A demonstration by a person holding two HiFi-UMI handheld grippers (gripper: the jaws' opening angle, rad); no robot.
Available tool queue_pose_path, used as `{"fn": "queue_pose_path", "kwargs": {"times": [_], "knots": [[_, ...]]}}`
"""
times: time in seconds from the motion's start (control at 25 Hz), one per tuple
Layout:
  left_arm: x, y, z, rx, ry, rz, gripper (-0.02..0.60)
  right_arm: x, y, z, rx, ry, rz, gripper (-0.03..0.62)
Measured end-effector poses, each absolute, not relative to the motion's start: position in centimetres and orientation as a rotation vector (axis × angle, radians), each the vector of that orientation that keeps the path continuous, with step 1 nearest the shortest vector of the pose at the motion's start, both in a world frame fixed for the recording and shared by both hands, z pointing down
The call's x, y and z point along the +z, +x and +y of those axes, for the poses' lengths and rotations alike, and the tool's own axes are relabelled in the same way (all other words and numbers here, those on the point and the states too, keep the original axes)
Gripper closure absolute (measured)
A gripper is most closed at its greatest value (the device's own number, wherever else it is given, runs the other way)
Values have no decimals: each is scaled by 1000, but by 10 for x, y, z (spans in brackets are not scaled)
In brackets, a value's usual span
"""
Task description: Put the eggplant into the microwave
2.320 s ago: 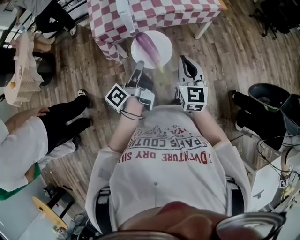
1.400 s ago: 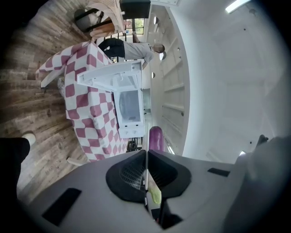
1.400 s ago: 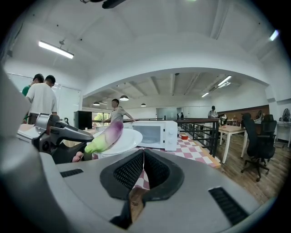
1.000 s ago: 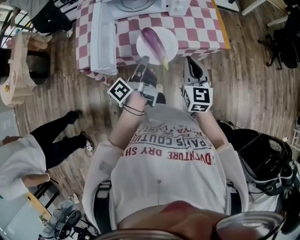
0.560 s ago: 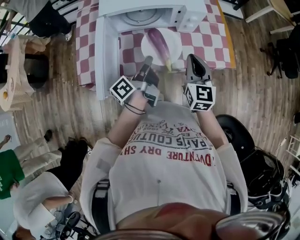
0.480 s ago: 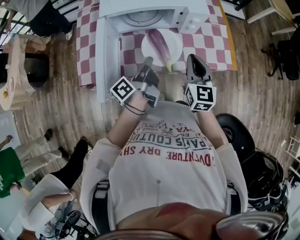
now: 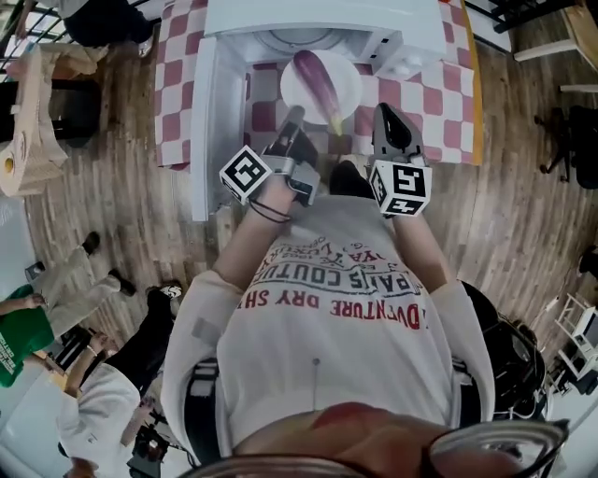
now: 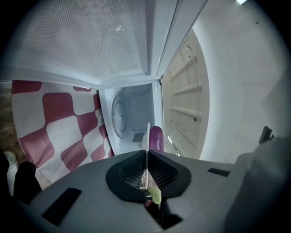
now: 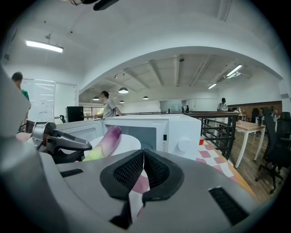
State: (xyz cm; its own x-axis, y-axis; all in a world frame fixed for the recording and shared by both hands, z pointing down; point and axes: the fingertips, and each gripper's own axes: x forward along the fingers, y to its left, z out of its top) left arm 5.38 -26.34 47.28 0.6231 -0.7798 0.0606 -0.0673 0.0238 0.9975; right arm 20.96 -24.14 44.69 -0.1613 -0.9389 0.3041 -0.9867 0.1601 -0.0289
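Looks like the carry-in step is what's in hand here. The eggplant (image 7: 318, 79) is lying on a white plate (image 7: 348, 93), and the plate's near rim is pinched by the left gripper (image 7: 295, 118), whose jaws are clamped tight on it. The plate is held just in front of the microwave (image 7: 392, 23), right at its open cavity, with the door (image 7: 210, 121) swung wide to the microwave's left. Nothing is carried by the right gripper (image 7: 385, 116); its jaws are pressed together on nothing, just in front of the microwave's control side. So the eggplant isn't inside yet. Next, the plate probably needs to be slid forward and kept level onto the glass turntable (image 8: 119, 117). It should be steered clear of the door frame so the eggplant isn't rolled off, and only then let go.
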Motion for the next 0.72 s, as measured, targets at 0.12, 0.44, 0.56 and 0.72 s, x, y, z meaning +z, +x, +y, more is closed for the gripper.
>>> {"fn": "queue_pose_path", "kwargs": {"times": [0.12,0.44,0.56,0.72], "knots": [[481,58,-279,-644,1451,-800,546,455,212,-260,336,1822,-2241,566],[517,66,-312,-673,1360,-911,546,488,217,-302,388,1660,-2281,567],[526,66,-322,-676,1347,-945,546,497,216,-313,409,1617,-2299,567],[538,65,-337,-686,1336,-983,546,506,216,-326,418,1583,-2318,567]]}}
